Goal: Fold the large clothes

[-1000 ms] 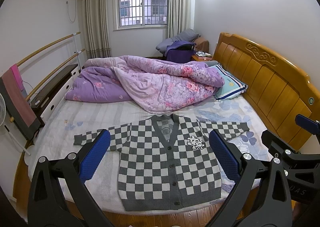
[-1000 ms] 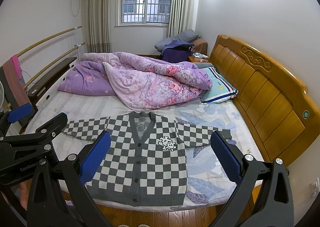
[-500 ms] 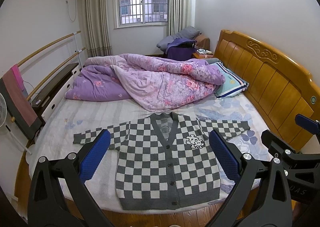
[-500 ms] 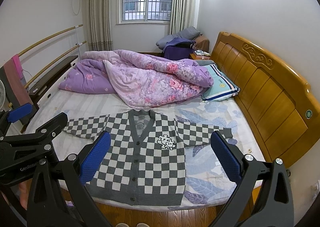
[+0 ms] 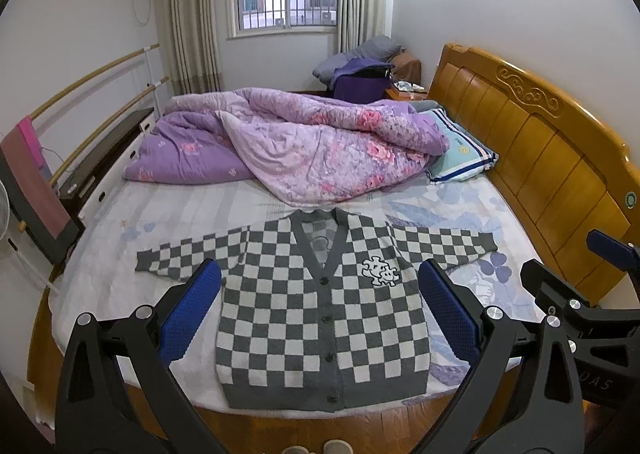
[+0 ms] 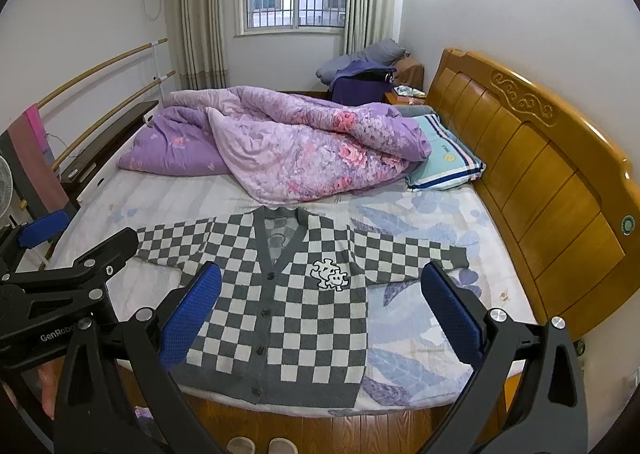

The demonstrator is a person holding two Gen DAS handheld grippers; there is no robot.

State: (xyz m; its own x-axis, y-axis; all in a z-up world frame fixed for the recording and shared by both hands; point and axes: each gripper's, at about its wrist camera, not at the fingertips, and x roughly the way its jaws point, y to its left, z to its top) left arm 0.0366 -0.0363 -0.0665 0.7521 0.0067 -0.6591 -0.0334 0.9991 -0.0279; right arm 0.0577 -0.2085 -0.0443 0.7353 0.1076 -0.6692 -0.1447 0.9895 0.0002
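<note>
A grey and white checked cardigan (image 5: 320, 314) lies flat and buttoned on the near half of the bed, sleeves spread out to both sides, hem at the bed's front edge. It also shows in the right wrist view (image 6: 280, 306). My left gripper (image 5: 320, 310) is open and empty, held in the air in front of the bed, above the cardigan's body. My right gripper (image 6: 320, 310) is open and empty too, level with the cardigan's right side. The right gripper's body shows at the right edge of the left wrist view (image 5: 580, 314).
A crumpled purple floral quilt (image 5: 304, 146) and a striped pillow (image 5: 460, 158) fill the far half of the bed. The wooden headboard (image 5: 540, 158) runs along the right. Rails and a dark bench (image 5: 100, 150) stand on the left. Wooden floor lies below the bed's front edge.
Both views have shifted slightly; the cardigan sits a little higher and farther in frame. Both grippers stay open and nothing on the bed has moved.
</note>
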